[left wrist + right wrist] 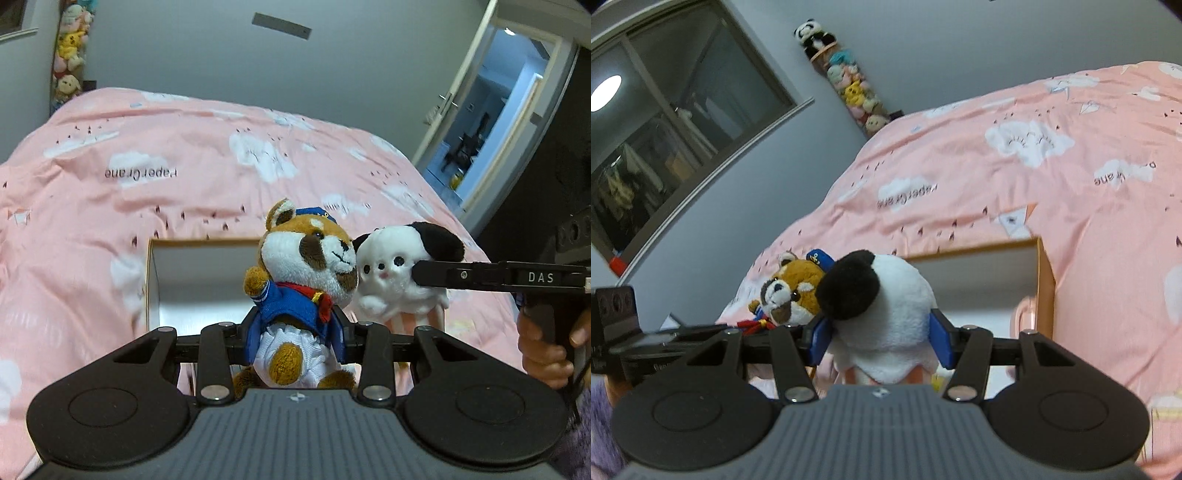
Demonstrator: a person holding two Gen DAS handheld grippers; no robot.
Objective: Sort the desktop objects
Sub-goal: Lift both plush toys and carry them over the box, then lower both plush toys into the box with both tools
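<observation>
The left wrist view alone showed an open doorway (491, 110); the right wrist view alone, a dark window (665, 122). Each toy sat between its tongs' pads, above the box (199, 280) on the pink bedspread (147, 184) — left gripper (299, 332) clamped on the sailor fox plush (306, 266), right gripper (879, 343) on the white puppy plush (886, 295), half-spread.
</observation>
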